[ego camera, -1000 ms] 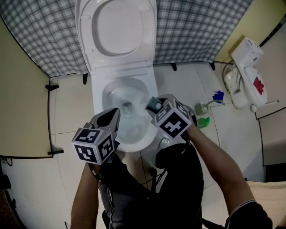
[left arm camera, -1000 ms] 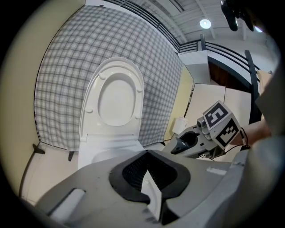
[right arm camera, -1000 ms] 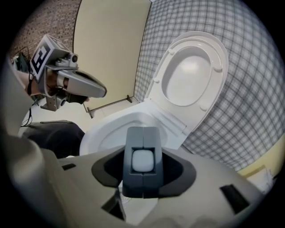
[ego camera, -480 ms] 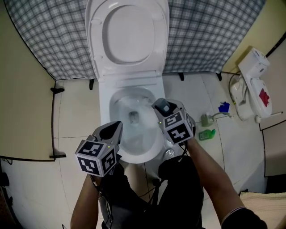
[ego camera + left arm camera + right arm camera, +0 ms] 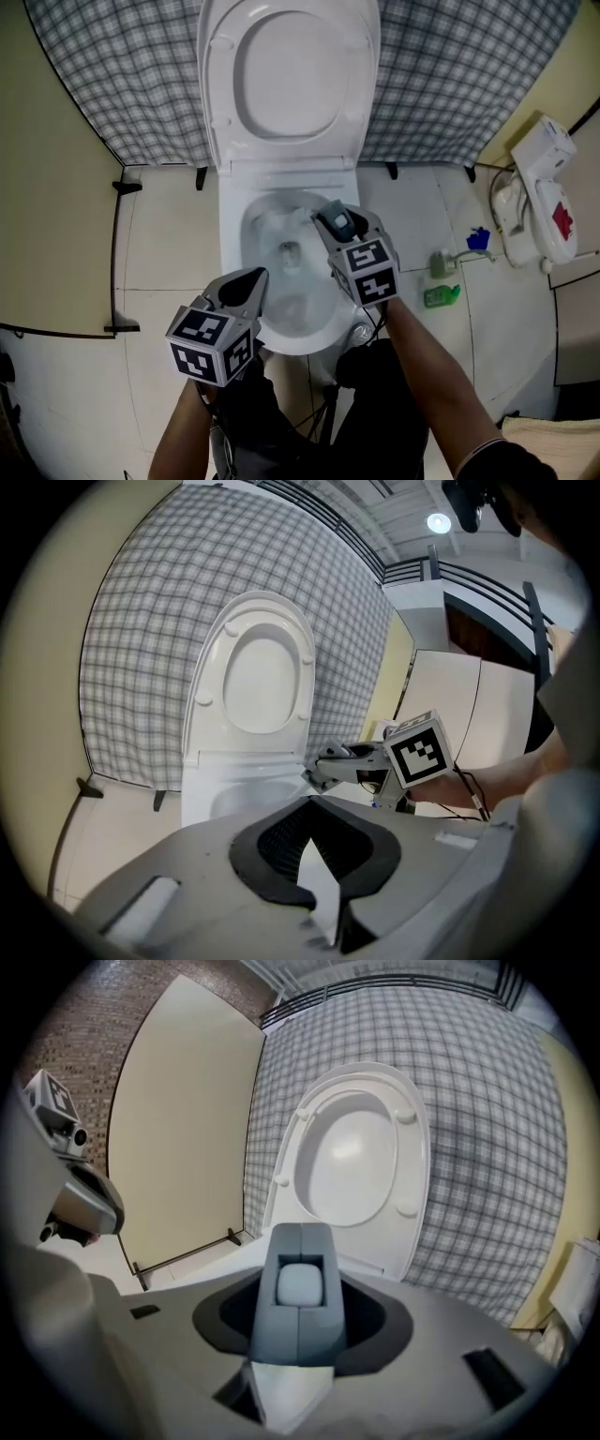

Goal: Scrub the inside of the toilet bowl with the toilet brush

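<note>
Over the toilet bowl [image 5: 232,272] now, both tools in play. Room first: there's open tile on the left between the toilet and the beige panel [image 5: 47,187]. The checked cloth [image 5: 94,84] hangs close behind the raised lid [image 5: 286,80]. The right side is tighter, with a green bottle [image 5: 441,295] lying on the floor near the toilet and a spray bottle [image 5: 442,262] just beside it. A white fixture [image 5: 539,187] sits at the far edge, well apart from the bowl.

The right gripper [image 5: 342,225] hangs over the bowl's right inner edge, toward the back. Its jaws are clamped on what looks like the grey-blue brush handle [image 5: 300,1335], with a pale button [image 5: 300,1286] showing in a square recess. The bristle end can't be seen. The left gripper [image 5: 251,281] sits at the front-left rim, jaws a little apart, nothing between them.

Since a second ago, the right gripper has swung from pointing across the bowl to pointing up along its right side. Its marker cube [image 5: 370,267] has rolled and now shows narrower. The left one has kept its spot at the rim. The head camera has shifted too, so the toilet sits further right and lower in the picture.

Inside the bowl are pale walls and the drain opening [image 5: 291,251] at the bottom, in plain sight between the two tools.
</note>
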Motion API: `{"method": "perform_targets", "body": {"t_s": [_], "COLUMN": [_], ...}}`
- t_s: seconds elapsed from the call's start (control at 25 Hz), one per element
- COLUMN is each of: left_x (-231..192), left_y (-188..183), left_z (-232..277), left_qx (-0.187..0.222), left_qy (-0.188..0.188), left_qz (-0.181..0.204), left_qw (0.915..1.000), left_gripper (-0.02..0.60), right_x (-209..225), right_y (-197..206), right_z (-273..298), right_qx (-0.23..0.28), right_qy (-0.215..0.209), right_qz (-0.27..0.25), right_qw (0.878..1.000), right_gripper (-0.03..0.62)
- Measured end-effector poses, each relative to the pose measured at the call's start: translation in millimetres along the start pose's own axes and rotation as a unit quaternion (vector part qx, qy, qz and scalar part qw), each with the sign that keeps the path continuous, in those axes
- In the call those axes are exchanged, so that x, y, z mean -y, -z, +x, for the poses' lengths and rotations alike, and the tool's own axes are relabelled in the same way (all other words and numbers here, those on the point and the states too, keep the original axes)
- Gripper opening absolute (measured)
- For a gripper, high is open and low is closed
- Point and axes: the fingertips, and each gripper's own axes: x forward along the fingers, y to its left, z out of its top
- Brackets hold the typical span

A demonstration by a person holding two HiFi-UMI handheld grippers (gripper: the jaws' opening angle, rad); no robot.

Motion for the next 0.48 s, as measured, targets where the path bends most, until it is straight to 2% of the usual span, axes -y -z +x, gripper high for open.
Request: {"method": "perform_targets", "body": {"t_s": [0.24,0.48], "left_x": [-4.3,-10.1], "left_y": [-1.6,8.1], "left_z": [-1.6,-1.4], "left_qx": [-0.001,0.001], "left_qy": [-0.002,-0.004], "left_qz": [-0.005,-0.011], "left_qw": [1.0000,0.9999], "left_gripper": [0.010,0.009], "right_x": [-2.1,-24.3], "right_y": [-16.9,-12.8], "right_z": [11.2,20.7], "right_qx": [0.042,0.066], "right_qy": [-0.001,-0.030], "right_qz": [0.039,0.059], "right_qw": [0.998,0.996], "right_gripper": [0.204,0.204]}}
